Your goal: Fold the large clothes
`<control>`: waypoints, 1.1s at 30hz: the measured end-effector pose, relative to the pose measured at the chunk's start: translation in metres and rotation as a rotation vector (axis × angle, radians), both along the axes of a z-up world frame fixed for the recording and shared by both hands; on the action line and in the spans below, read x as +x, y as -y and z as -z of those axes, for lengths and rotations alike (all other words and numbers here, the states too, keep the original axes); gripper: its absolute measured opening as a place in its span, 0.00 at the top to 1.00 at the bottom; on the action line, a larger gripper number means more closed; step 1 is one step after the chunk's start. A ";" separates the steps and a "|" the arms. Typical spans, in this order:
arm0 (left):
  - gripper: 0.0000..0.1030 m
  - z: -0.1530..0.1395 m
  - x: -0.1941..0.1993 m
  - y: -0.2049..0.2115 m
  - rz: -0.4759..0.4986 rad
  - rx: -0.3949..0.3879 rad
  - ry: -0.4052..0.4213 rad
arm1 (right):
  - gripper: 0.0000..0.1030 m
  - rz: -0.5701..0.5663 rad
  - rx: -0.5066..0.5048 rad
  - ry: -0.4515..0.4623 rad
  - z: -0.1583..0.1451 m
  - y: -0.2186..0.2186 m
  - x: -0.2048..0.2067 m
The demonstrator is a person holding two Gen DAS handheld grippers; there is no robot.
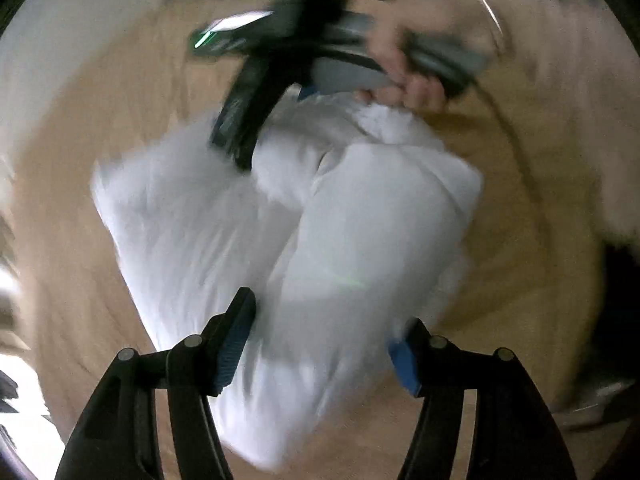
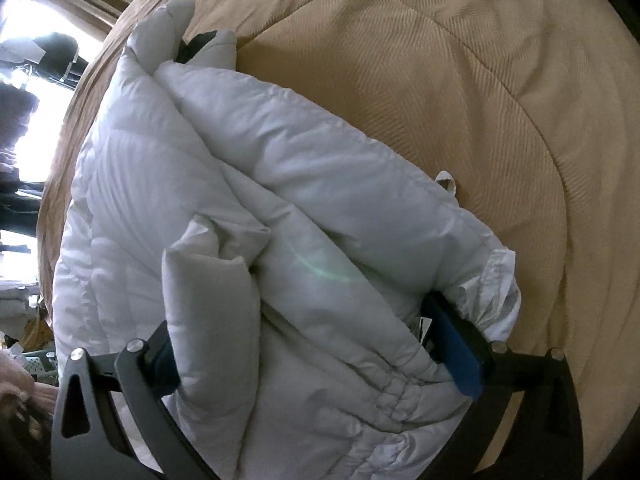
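Observation:
A white puffy jacket [image 1: 280, 216] lies folded in a bundle on a tan bedspread [image 1: 100, 128]. My left gripper [image 1: 324, 344] is open, its blue-padded fingers [image 1: 234, 344] spread either side of the near end of the bundle. The left wrist view is blurred by motion. The right gripper [image 1: 256, 120] shows at the far end of the jacket, held by a hand. In the right wrist view the jacket [image 2: 248, 208] fills the frame and my right gripper [image 2: 316, 356] has thick folds of it between its wide-set fingers [image 2: 460, 352]. The left gripper's tip [image 2: 198, 46] pokes out at the jacket's far end.
The tan quilted bedspread [image 2: 460, 100] stretches beyond the jacket to the right. A bright window and dark clutter [image 2: 36, 80] lie past the bed's left edge. A cable [image 1: 516, 136] trails from the right gripper.

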State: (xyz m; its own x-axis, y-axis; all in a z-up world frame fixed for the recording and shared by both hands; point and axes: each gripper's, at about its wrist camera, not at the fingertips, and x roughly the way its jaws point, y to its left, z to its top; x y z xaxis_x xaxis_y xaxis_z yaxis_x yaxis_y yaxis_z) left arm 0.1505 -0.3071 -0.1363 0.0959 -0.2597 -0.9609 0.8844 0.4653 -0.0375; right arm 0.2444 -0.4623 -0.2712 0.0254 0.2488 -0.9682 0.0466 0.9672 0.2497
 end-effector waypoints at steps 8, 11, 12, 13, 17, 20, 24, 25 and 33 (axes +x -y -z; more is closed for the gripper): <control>0.38 -0.067 0.130 -0.053 -0.323 -0.217 -0.133 | 0.00 0.011 0.009 0.008 -0.001 0.006 -0.006; 0.35 -0.045 0.186 -0.039 -0.406 -0.123 0.051 | 0.00 0.020 0.012 0.016 -0.001 0.008 -0.009; 0.37 -0.030 0.199 -0.031 -0.421 -0.081 0.096 | 0.00 0.023 0.009 0.018 -0.002 0.009 -0.010; 0.37 -0.012 0.213 -0.022 -0.433 -0.052 0.126 | 0.00 0.027 0.002 0.024 -0.002 0.009 -0.012; 0.37 0.051 0.237 0.004 -0.437 0.020 0.100 | 0.00 0.072 -0.044 0.059 -0.013 0.005 -0.026; 0.35 0.062 0.235 0.011 -0.457 -0.007 0.090 | 0.00 0.107 -0.120 0.111 -0.028 0.001 -0.046; 0.35 0.065 0.221 0.022 -0.424 0.042 0.182 | 0.06 0.143 -0.243 0.301 -0.084 -0.014 -0.088; 0.35 0.067 0.218 0.021 -0.415 0.048 0.205 | 0.06 0.150 -0.261 0.406 -0.112 -0.025 -0.108; 0.35 0.071 0.216 0.014 -0.435 0.051 0.199 | 0.06 0.144 -0.054 0.699 -0.141 -0.105 -0.223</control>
State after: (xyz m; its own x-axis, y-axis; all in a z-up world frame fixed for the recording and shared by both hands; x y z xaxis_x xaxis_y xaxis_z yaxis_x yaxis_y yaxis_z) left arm 0.3666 -0.3214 -0.2069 0.3684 -0.1071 -0.9235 0.5945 0.7908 0.1454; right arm 0.0216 -0.3574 -0.1297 0.6731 0.1486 -0.7245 0.0211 0.9753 0.2197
